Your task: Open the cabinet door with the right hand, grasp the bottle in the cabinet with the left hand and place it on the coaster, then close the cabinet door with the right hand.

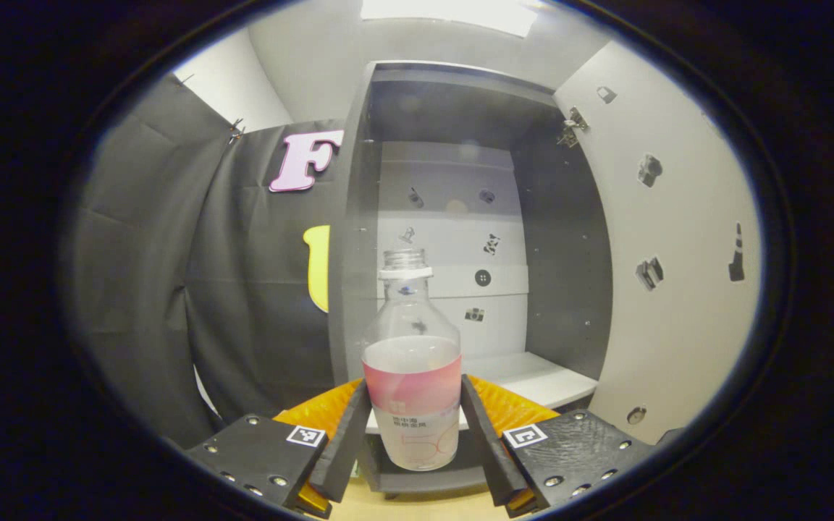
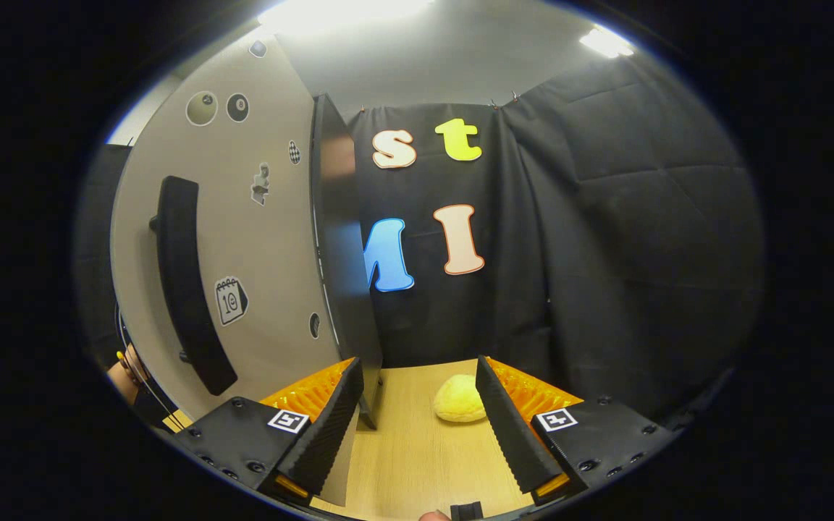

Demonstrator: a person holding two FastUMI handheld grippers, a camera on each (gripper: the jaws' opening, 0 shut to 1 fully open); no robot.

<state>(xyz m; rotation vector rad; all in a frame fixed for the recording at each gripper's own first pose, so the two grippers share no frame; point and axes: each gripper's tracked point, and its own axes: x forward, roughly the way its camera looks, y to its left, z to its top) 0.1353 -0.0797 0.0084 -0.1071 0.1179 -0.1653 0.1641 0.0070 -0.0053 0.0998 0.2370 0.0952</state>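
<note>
Between the jaws of the left gripper, in the left gripper view, a clear plastic bottle stands upright, long axis vertical, its open, capless neck pointing to 12 o'clock. Both fingers lie against the pink-banded label on its lower half, so the jaws are closed on the bottle at about its width. Whether its base rests on anything or hangs free is hard to tell, since the fingers hide its lower sides. Behind it, the cabinet stands open, dark side panels framing a pale back wall dotted with small stickers. A white shelf shows at 4 o'clock of the bottle. The cabinet door is swung wide at 3 o'clock, its inner face pale, a hinge at its upper corner. A strip of wooden worktop peeks out at 6 o'clock, mostly cut off.

At 9 o'clock in the right gripper view, the same cabinet door is seen from outside, with a long dark handle running top to bottom. The right gripper has its jaws spread wide and empty; the door's lower edge sits close by its left finger, and contact cannot be judged. A pale yellow, rounded object lies on the worktop at 1 o'clock of the jaw gap, partly hidden by the right finger; what it is cannot be made out. Part of a hand appears at 8 o'clock, cut off by the door.
</note>
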